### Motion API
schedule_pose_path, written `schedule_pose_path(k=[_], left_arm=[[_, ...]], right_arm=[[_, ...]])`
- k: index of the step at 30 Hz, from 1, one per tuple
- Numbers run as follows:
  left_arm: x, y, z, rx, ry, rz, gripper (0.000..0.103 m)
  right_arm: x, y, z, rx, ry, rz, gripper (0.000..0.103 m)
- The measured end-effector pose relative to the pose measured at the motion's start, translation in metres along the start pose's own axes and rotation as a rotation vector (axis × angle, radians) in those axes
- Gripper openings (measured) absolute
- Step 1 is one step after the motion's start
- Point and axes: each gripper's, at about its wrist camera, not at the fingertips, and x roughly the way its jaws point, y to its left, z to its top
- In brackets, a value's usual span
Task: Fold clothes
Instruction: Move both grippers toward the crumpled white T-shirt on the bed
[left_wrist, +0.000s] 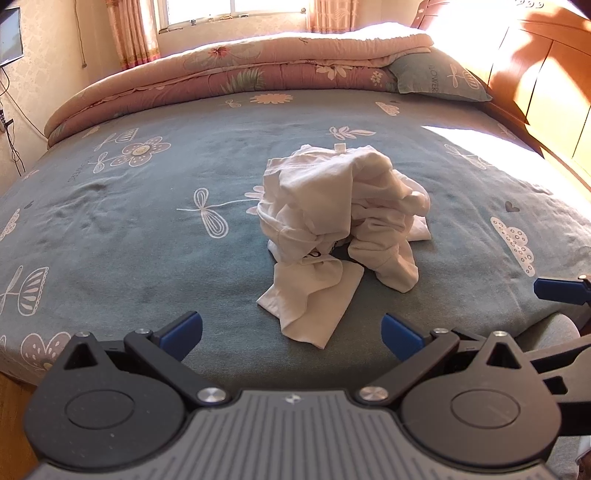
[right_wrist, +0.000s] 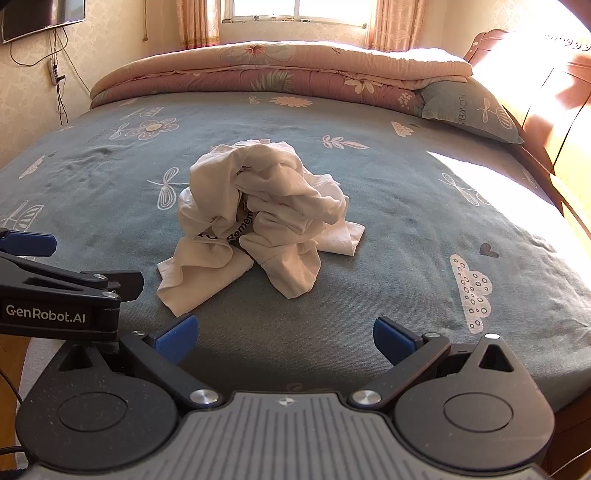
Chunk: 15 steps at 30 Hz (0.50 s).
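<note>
On the bed (left_wrist: 147, 229): one white garment (left_wrist: 340, 221), crumpled. Left gripper (left_wrist: 291, 332) and right gripper (right_wrist: 284, 338) wide, empty. Risk: pinching several bunched layers, lifting a knot

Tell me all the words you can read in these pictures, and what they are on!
"GenRobot.AI": on the side of the left gripper.
"FLOWERS": on the pillow.
"Remem", cut off by folds: on the crumpled white shirt.
Other dark print on the shirt is too hidden to read.
</note>
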Motion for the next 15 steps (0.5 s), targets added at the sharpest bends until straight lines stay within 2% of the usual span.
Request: schedule_pose_path(k=[8, 15], left_arm=[[0.012, -0.004, 0.016, 0.048, 0.015, 0.024, 0.102], [0.037, -0.011, 0.039, 0.087, 0.068, -0.004, 0.102]], right_arm=[[0.012, -0.006, 0.006, 0.033, -0.017, 0.036, 0.103], [0.036, -0.023, 0.016, 0.098, 0.007, 0.069, 0.103]])
